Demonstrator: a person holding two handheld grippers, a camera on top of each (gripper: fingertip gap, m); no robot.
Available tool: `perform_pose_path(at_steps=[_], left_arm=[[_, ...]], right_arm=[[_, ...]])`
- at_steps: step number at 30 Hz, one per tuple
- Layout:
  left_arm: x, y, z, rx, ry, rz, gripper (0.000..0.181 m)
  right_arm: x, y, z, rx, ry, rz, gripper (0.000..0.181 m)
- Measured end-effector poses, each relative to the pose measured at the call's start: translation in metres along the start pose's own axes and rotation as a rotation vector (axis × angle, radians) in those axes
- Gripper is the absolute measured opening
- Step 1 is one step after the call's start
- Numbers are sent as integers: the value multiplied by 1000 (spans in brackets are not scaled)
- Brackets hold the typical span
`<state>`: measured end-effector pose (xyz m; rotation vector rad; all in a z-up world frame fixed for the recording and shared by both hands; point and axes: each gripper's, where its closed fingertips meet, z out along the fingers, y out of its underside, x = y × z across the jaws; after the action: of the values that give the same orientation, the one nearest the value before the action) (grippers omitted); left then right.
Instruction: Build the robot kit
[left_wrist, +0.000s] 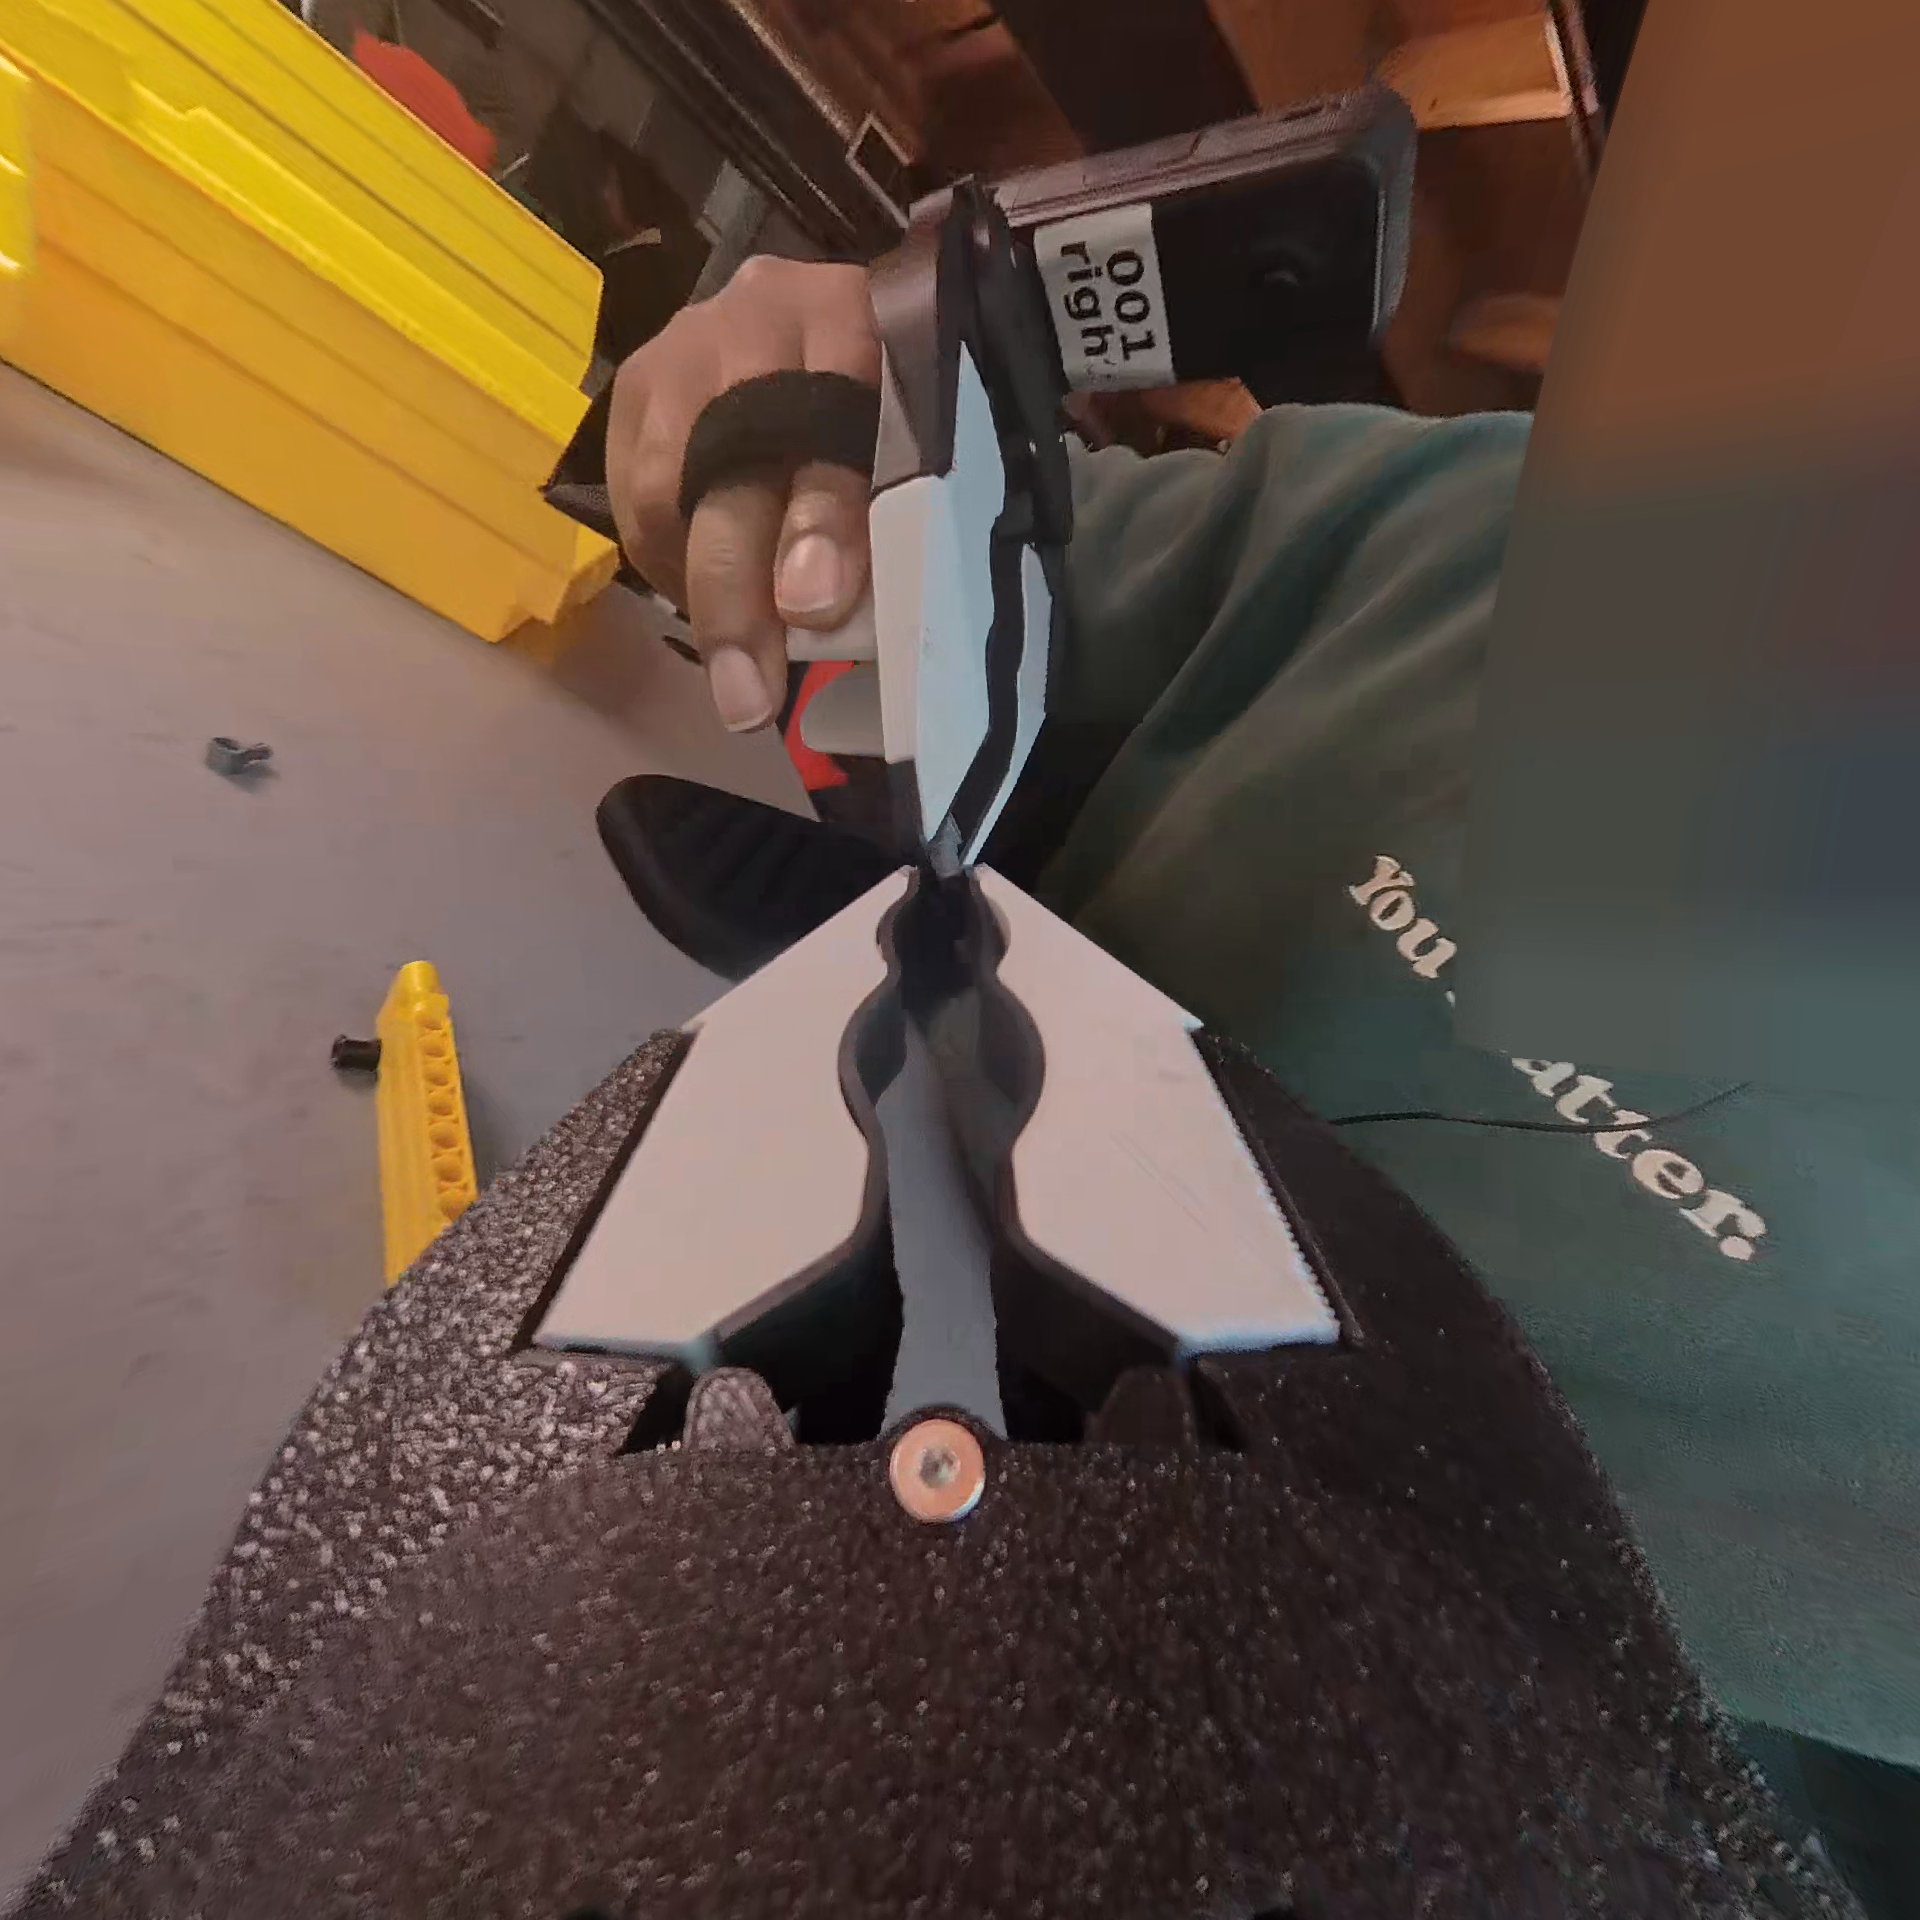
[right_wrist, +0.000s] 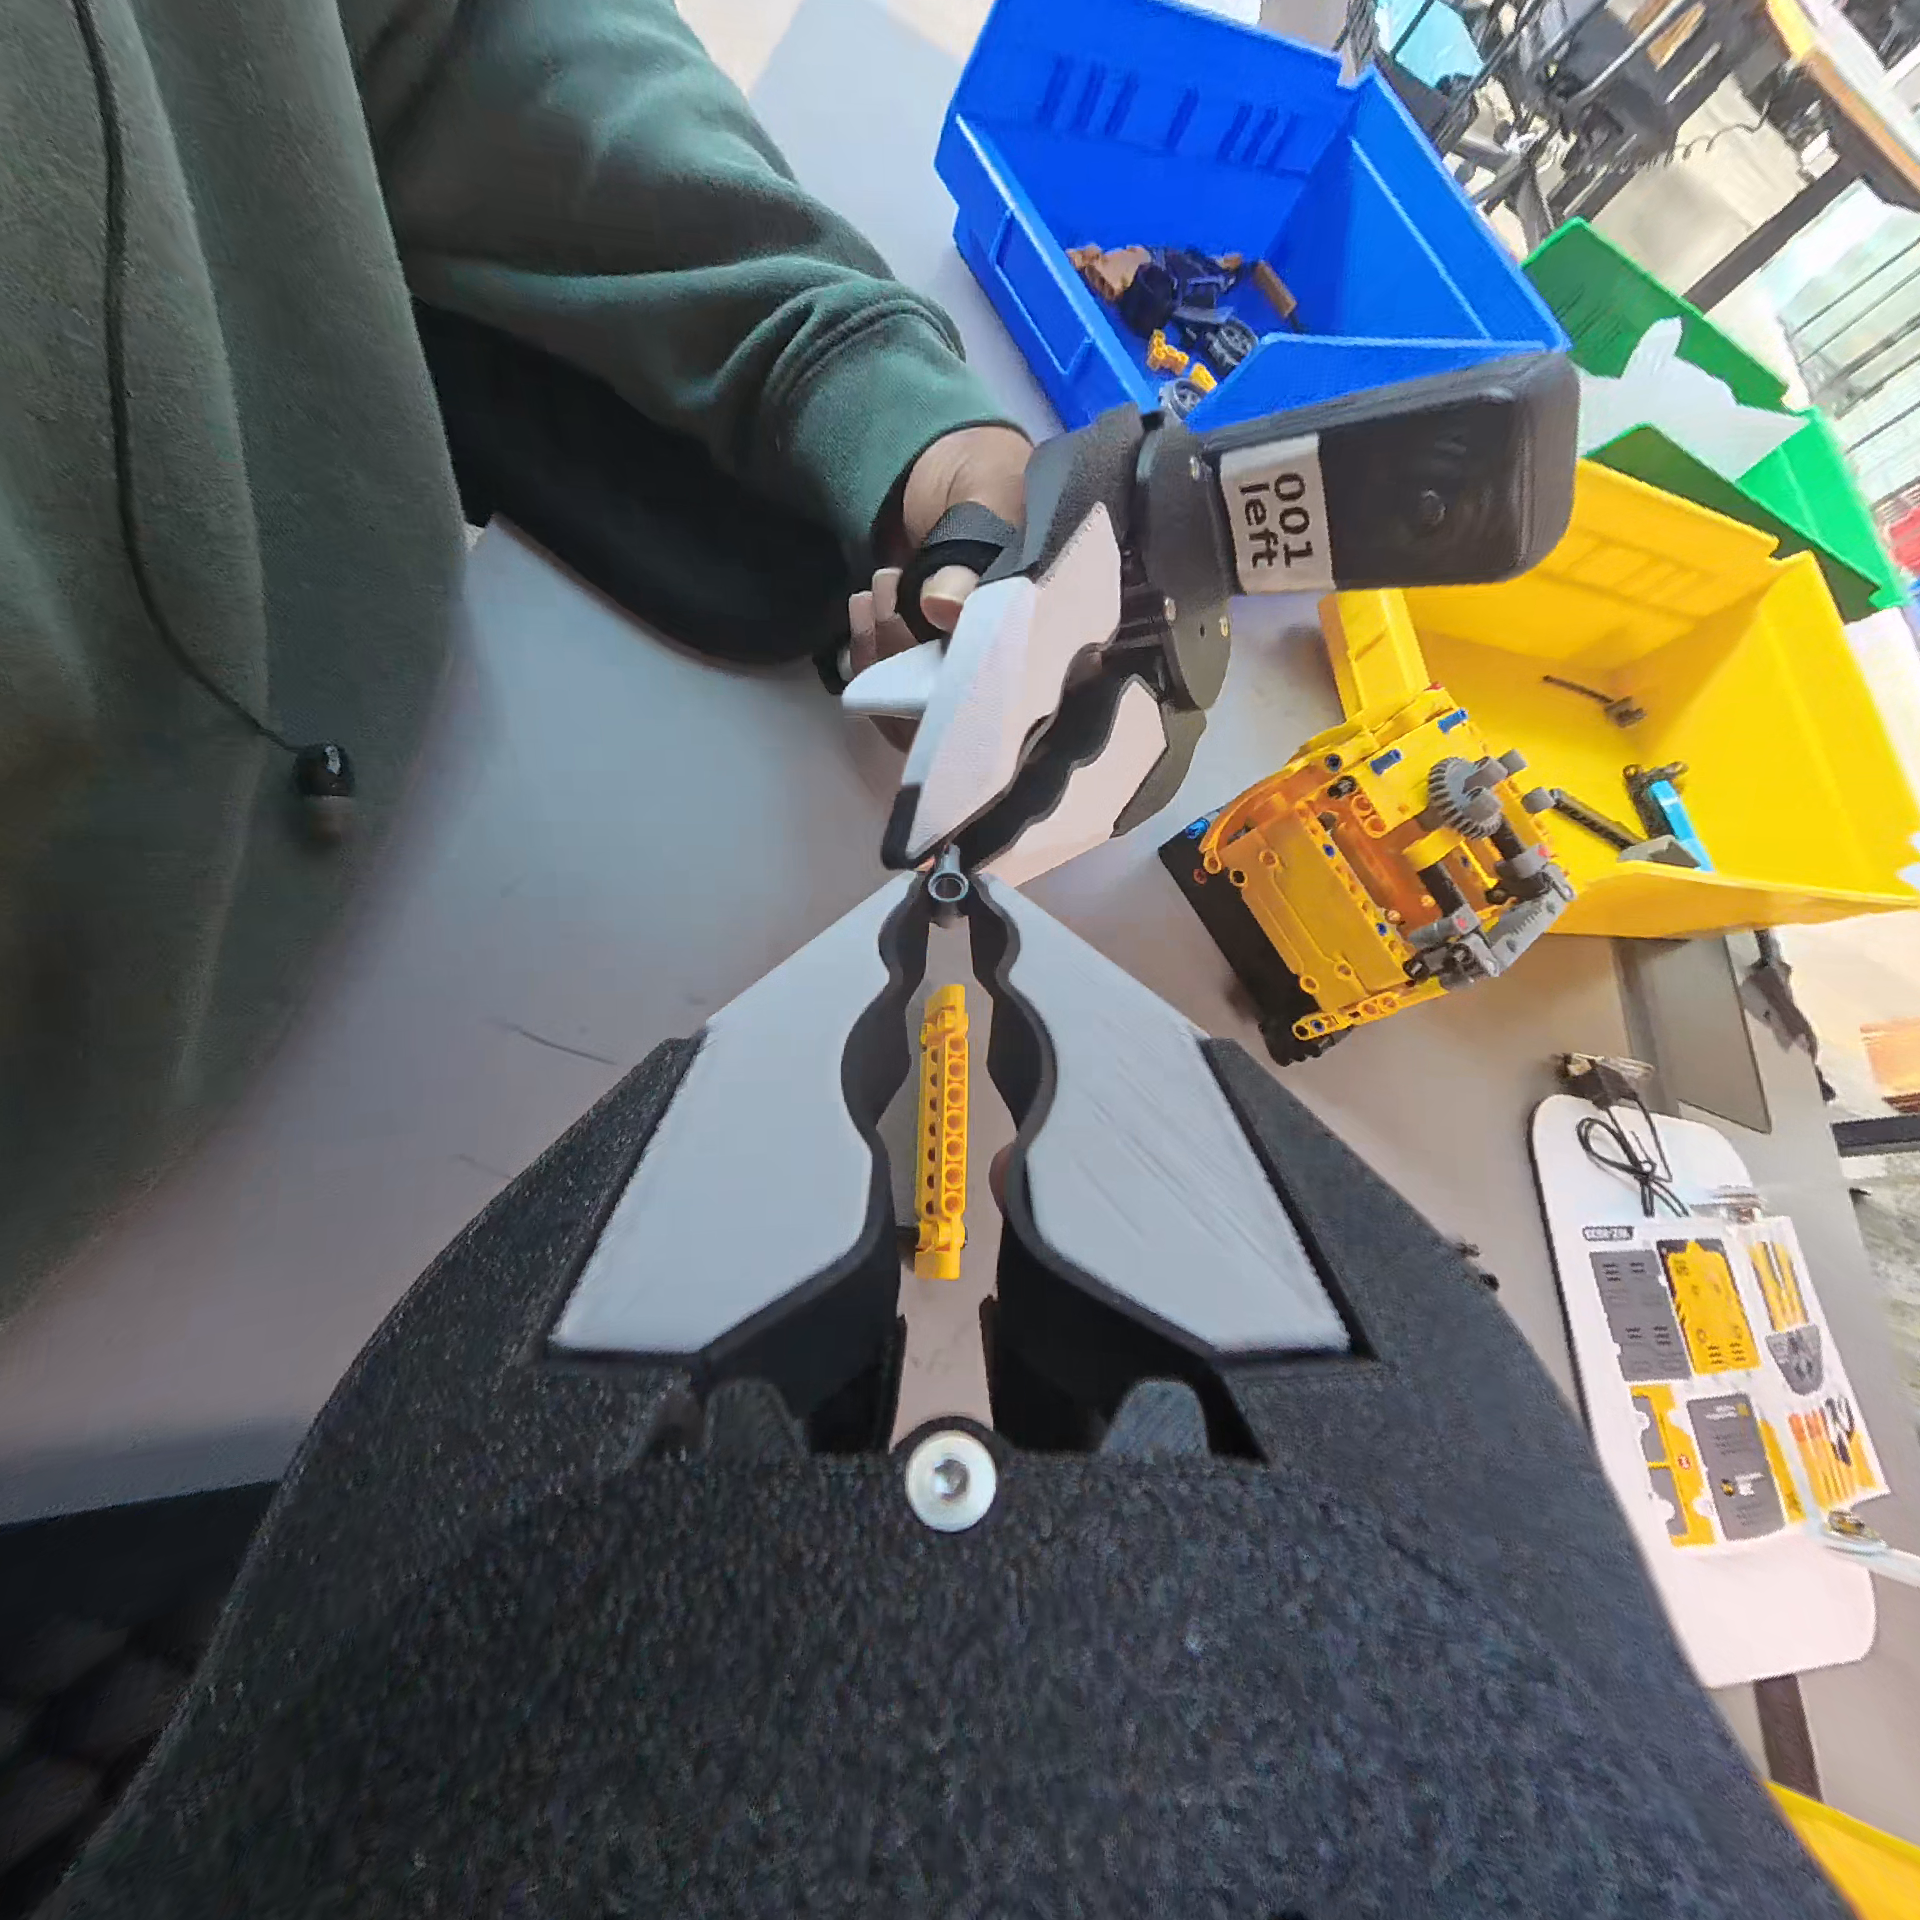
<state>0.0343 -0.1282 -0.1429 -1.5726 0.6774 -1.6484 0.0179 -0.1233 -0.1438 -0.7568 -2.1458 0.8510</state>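
My left gripper (left_wrist: 940, 883) is shut at the tips on a small black piece (left_wrist: 935, 925). My right gripper (right_wrist: 948, 881) is shut on a small grey tube-shaped connector (right_wrist: 948, 889). The two grippers meet tip to tip above the table, and the two small pieces touch. I cannot tell whether they are joined. The right gripper (left_wrist: 951, 844) comes down from above in the left wrist view. The left gripper (right_wrist: 933, 852) does the same in the right wrist view. A yellow holed beam (right_wrist: 943, 1132) lies on the grey table (left_wrist: 208, 935) below, and also shows in the left wrist view (left_wrist: 421, 1112).
A partly built yellow model (right_wrist: 1382, 873) stands beside a yellow bin (right_wrist: 1683, 675). A blue bin (right_wrist: 1247, 208) with loose parts and a green bin (right_wrist: 1662, 312) stand farther back. An instruction sheet (right_wrist: 1714, 1382) lies at the right. Small black pins (left_wrist: 239, 753) lie loose. Stacked yellow bins (left_wrist: 260, 312) stand at the left.
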Motion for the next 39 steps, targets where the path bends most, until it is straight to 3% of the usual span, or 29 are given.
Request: perform_pose_path(at_steps=[8,15,25,30,39], left_arm=[[5,-4,3,45,49,-46,4],[13,-6,3,55,86,-13,4],[12,-4,3,46,98,-26,4],[9,3,5,14,83,-26,3],[9,2,5,22,90,-32,3]], right_arm=[[-6,-4,-5,2,35,-62,6],[-8,-13,-7,76,17,-21,7],[-10,-12,-5,68,-14,-7,7],[-16,-6,-3,49,-81,98,8],[-14,-13,-1,81,-54,121,11]])
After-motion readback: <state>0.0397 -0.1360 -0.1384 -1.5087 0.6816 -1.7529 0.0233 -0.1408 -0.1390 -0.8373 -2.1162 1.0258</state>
